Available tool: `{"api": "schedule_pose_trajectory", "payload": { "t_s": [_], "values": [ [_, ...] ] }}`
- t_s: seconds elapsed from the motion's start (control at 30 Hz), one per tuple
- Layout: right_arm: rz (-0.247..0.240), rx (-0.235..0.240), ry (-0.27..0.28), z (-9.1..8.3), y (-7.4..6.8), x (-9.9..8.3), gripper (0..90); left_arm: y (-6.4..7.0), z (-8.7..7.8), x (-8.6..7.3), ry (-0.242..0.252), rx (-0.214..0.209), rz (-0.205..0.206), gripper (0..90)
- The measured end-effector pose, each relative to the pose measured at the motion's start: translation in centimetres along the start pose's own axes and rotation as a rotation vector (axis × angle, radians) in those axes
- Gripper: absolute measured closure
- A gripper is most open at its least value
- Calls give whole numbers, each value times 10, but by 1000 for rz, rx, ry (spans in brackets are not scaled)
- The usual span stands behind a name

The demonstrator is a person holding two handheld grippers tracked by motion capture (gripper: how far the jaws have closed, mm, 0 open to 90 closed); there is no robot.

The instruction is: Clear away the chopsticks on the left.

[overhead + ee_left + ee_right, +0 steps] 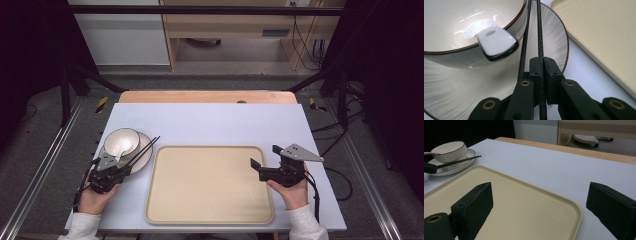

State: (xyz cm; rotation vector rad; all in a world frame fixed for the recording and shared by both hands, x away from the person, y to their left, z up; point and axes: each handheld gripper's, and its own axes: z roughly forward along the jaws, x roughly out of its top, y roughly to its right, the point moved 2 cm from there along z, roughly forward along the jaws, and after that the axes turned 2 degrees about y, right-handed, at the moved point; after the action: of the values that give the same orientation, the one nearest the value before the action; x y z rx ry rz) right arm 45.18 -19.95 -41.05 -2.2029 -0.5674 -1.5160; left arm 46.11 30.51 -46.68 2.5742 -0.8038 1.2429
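Clamped between the closed jaws of the left tool point(121, 169), a pair of black chopsticks point(539, 32) is held over the plate point(145, 155) beside the bowl point(121, 141); a white spoon point(496, 43) is revealed on the bowl's rim in the left gripper view. The right tool point(264, 161) is held with jaws apart above the beige tray point(529, 202) on the bench point(220, 122).

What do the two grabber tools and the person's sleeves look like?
Both are black. The left gripper and right gripper each carry a grey three-cornered plate on top and trail a black cable. The left gripper view shows brass-coloured rivets in the jaw links. The sleeves are white.
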Motion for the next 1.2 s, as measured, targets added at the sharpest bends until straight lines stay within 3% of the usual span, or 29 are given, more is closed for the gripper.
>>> {"api": "schedule_pose_trajectory", "payload": {
  "t_s": [0.2, 0.43, 0.73, 0.97, 1.2],
  "values": [
    [3, -7, 4, -2, 2, 1, 69, 11, -9, 7, 44, 1, -1, 853],
    [7, -12, 10, -5, 3, 2, 68, 30, -20, 15, 108, 21, -40, 853],
    [16, -17, 12, -5, 3, 1, 66, 63, -28, 20, 162, 66, -123, 853],
    [18, -17, 21, -6, 3, 2, 64, 85, -24, 22, 166, 94, -197, 853],
    [15, -14, 22, -6, 3, 2, 65, 104, -26, 26, 200, 153, -266, 853]
  ]
}}
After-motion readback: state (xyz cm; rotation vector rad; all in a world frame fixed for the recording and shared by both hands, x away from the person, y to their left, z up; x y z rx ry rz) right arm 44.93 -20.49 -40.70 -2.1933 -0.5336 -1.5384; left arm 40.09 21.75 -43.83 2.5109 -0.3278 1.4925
